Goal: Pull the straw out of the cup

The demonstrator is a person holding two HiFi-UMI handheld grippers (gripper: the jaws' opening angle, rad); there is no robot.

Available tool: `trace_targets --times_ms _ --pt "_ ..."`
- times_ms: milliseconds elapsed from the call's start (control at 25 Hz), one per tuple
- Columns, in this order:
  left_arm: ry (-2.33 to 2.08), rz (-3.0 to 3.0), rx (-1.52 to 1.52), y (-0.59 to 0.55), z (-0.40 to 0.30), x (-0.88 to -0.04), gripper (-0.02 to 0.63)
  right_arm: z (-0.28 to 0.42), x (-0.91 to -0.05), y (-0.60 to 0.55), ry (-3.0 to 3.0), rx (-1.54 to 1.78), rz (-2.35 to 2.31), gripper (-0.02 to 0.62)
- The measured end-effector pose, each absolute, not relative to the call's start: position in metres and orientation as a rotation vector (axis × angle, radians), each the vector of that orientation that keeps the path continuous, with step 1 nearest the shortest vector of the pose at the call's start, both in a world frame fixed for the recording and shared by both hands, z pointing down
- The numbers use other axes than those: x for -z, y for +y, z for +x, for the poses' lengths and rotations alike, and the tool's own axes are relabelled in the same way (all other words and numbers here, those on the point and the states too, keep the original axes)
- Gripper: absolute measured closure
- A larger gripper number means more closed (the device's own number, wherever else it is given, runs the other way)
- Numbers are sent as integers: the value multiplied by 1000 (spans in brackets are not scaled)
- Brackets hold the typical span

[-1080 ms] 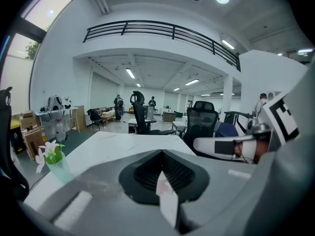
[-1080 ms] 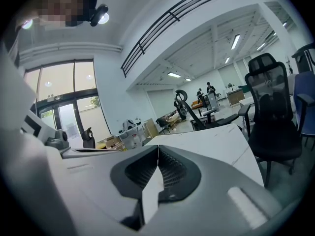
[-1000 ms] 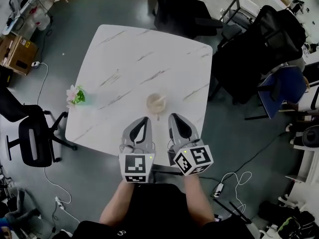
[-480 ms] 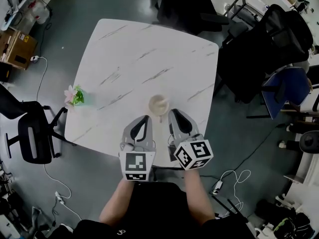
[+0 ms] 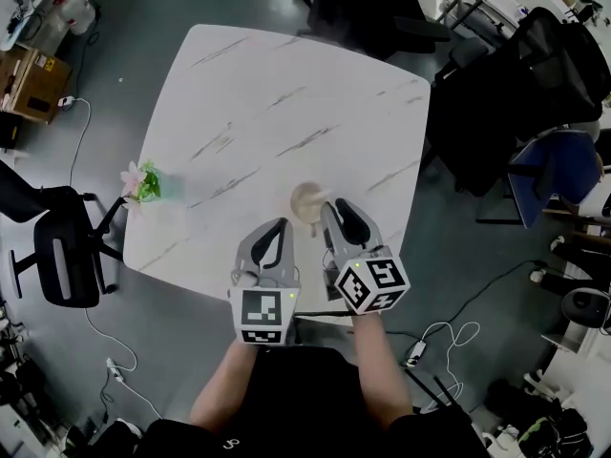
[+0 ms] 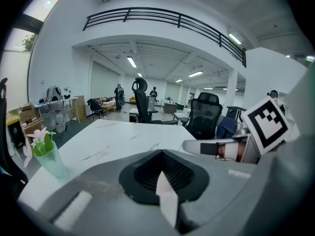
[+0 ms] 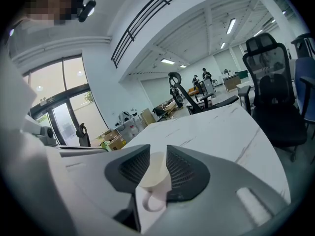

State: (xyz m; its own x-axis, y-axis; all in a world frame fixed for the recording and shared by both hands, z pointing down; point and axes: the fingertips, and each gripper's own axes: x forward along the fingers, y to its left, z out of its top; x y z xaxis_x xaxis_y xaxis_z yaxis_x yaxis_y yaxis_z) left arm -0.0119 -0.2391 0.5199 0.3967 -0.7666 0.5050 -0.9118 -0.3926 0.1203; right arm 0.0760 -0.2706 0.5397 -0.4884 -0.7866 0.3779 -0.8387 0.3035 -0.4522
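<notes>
Moved: the right tongs (image 5: pixel 331 206) have come closer to the cup (image 5: pixel 306 201), and their jaws have just been opening, from pressed together to wide. The left tongs (image 5: pixel 278 227) have sunk a little beside them.
Right tongs: spread. In the right gripper view the cup (image 7: pixel 155 181) shows in the gap between the jaws, handle toward the camera. The pads do not seem to press on it.
Left tongs: pressed together and empty. Only a sliver of bench shows below the tips.
Cup: upright on the bench (image 5: pixel 248 93), near its front edge, just ahead of the right tongs and just beyond the left tips.
Straw: cannot be made out. It is too small in the head view, and the jaws hide the cup's mouth in the right gripper view.
Flower (image 5: pixel 143 181): near the bench's left edge, well apart from the cup.
Progress: early, by my reading. This is the approach, and nothing is gripped yet. Still to do: steady the cup, pinch the straw, draw it up and clear.
</notes>
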Motion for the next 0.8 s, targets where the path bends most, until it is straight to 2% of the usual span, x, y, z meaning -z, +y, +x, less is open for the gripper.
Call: trace_targets --times_ms 640,800 --pt "-1454 2243 -548 -248 -23 -533 606 69 -577 -289 -2410 -1012 1499 479" --pt "-1461 2239 -548 -249 -27 -533 606 66 -578 -292 -2410 -1002 1493 497"
